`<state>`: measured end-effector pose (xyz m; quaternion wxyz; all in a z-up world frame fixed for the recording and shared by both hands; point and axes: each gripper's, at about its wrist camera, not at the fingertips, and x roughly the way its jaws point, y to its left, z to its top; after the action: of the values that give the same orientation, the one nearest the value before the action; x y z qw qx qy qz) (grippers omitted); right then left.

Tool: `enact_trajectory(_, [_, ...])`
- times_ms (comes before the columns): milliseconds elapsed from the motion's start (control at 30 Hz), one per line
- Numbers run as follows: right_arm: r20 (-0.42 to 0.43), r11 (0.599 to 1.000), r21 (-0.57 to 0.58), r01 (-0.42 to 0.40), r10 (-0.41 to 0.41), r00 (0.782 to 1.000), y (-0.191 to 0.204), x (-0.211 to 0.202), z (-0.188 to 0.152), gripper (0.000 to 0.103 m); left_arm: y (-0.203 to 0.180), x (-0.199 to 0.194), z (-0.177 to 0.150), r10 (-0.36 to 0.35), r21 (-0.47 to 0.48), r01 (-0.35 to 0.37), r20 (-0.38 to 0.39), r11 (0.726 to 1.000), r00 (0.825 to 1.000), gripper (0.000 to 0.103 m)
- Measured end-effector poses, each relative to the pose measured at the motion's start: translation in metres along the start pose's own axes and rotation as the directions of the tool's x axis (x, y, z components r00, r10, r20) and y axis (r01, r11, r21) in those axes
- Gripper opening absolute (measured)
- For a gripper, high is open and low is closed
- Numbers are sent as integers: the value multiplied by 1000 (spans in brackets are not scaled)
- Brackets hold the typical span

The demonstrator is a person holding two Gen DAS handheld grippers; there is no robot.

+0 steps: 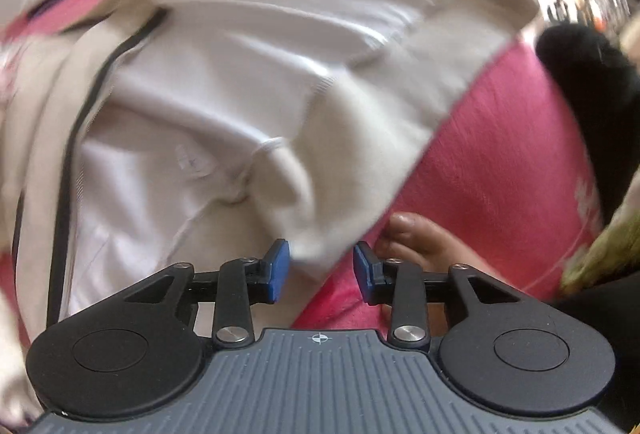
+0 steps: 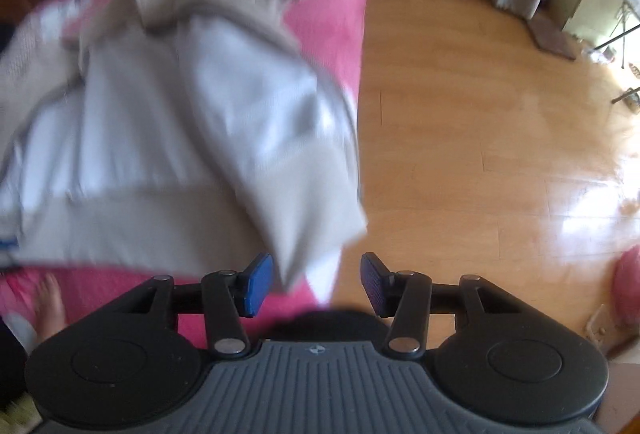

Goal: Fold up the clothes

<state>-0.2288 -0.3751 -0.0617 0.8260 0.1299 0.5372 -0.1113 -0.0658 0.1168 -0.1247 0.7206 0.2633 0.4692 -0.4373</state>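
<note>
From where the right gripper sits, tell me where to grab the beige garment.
Take the beige garment by its pointed corner, just ahead of the open right gripper. Come straight forward: that corner overhangs the pink bed cover edge.

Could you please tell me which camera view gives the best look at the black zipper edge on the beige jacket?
The left wrist view: the black zipper edge runs in a long line down the beige jacket there. In the right wrist view the jacket is blurred and I cannot make out the zipper.
</note>
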Motion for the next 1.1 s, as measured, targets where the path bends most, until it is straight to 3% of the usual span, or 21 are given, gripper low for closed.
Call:
enact_trajectory(133, [183, 996, -19, -89, 91, 979, 21, -8, 54, 62, 20, -14, 10, 14, -130, -1, 96, 992, 995, 40])
enact_trajectory(167, [219, 992, -39, -118, 124, 968, 32, -4, 69, 70, 22, -12, 16, 24, -145, -7, 114, 989, 993, 40])
enact_trajectory(267, [294, 967, -112, -228, 252, 922, 72, 27, 118, 76, 18, -2, 36, 39, -156, -13, 163, 988, 986, 40])
enact_trajectory(367, [271, 939, -164, -301, 337, 902, 109, 75, 175, 77, 12, 3, 46, 1, -158, 31, 199, 987, 980, 40])
enact_trajectory(467, [258, 946, -214, -245, 297, 920, 133, 116, 224, 78, 13, 8, 40, -115, -147, 140, 167, 979, 979, 40])
enact_trajectory(533, [250, 947, -246, -208, 269, 930, 149, 144, 257, 78, 10, 13, 28, -245, -116, 251, 64, 961, 967, 40])
enact_trajectory(600, [220, 947, -243, -211, 265, 939, 155, 170, 284, 80, 0, 16, 13, -293, -64, 290, -43, 955, 955, 40])
enact_trajectory(667, [190, 950, -214, -228, 269, 944, 156, 191, 297, 80, 2, 14, 1, -271, -96, 261, -108, 961, 957, 40])
enact_trajectory(767, [122, 942, -135, -307, 324, 938, 147, 221, 312, 80, 30, -4, -11, -215, -204, 195, -84, 959, 973, 40])
enact_trajectory(900, [64, 923, -34, -383, 385, 921, 133, 252, 316, 79, 65, -28, -15, -127, -362, 129, 30, 923, 991, 40])
enact_trajectory(933, [60, 918, -13, -397, 397, 916, 131, 259, 314, 76, 67, -24, -9, -114, -383, 128, 59, 915, 992, 40])
enact_trajectory(1000, [84, 917, 6, -398, 396, 914, 130, 263, 308, 52, 72, -16, 1, -86, -424, 127, 116, 897, 990, 41])
enact_trajectory(1033, [121, 918, 16, -396, 391, 912, 127, 256, 306, 28, 71, -7, 9, -84, -440, 138, 141, 887, 987, 41])
enact_trajectory(1067, [157, 919, 25, -394, 386, 909, 124, 250, 304, 11, 69, 4, 18, -91, -447, 154, 159, 881, 983, 41])
enact_trajectory(1100, [194, 919, 35, -393, 380, 905, 121, 244, 303, 8, 66, 15, 27, -98, -453, 170, 178, 875, 979, 41])
